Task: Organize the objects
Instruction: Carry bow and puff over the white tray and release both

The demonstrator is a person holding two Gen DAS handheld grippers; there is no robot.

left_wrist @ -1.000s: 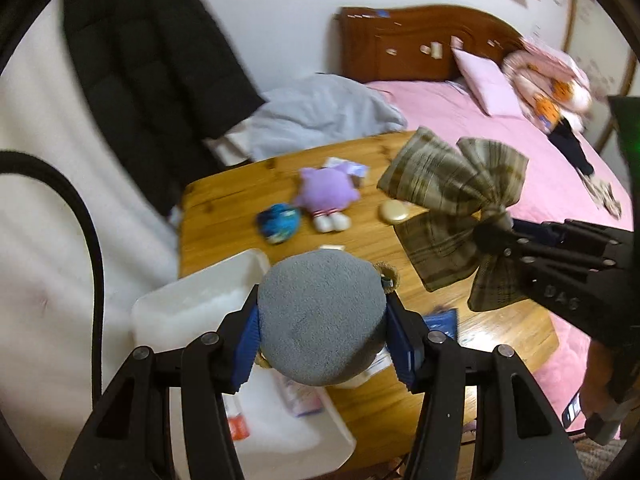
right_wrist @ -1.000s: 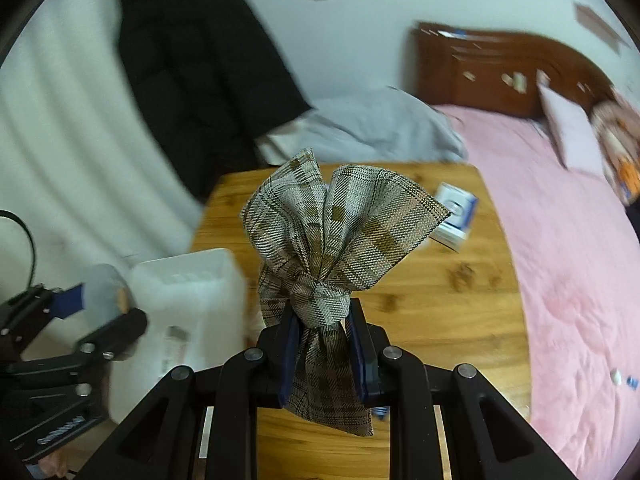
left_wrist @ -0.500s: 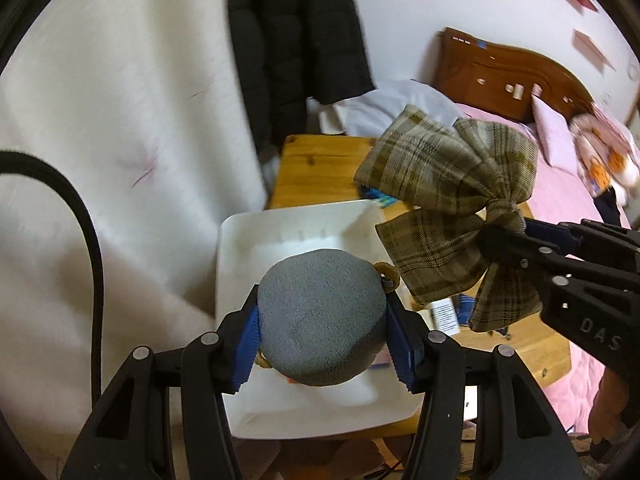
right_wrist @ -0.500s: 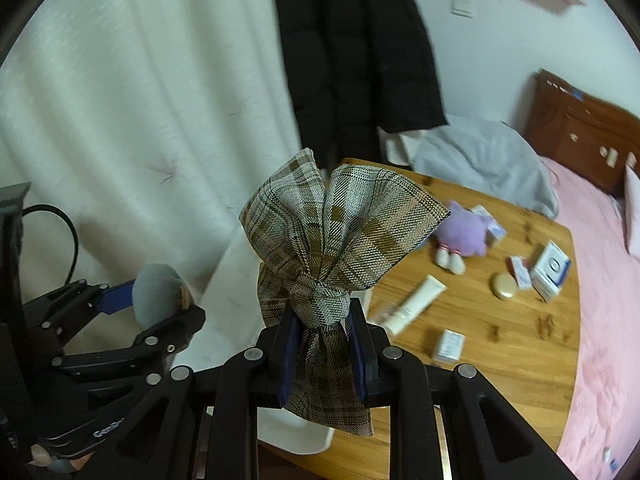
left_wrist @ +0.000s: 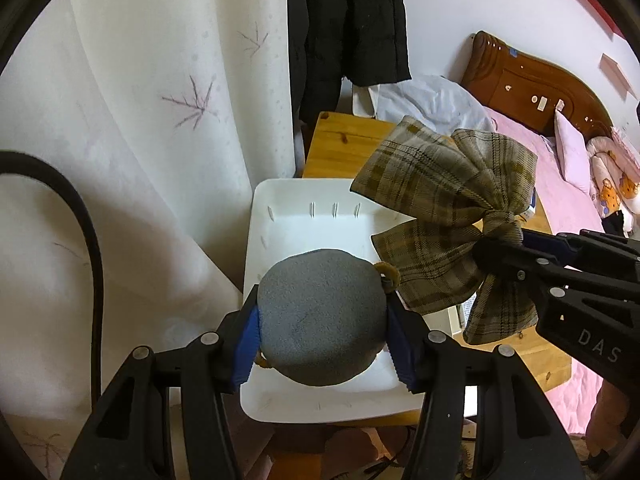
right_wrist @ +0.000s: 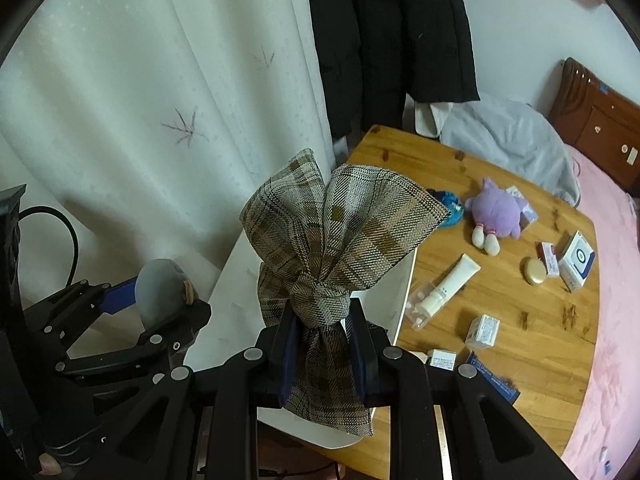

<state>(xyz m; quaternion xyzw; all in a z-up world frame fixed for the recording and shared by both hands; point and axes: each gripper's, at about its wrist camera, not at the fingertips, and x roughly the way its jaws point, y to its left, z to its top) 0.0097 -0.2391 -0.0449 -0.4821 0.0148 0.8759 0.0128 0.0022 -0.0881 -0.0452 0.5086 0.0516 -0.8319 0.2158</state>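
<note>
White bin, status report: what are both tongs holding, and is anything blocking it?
Left tongs clamped on grey round plush. Right tongs shut on plaid bow. Both over white bin. Nothing blocking.

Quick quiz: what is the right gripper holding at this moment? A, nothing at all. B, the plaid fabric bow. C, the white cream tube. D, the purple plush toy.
B: the right gripper has its jaws clamped on the knot of the plaid fabric bow, while the purple plush toy and white cream tube lie on the wooden table.
</note>
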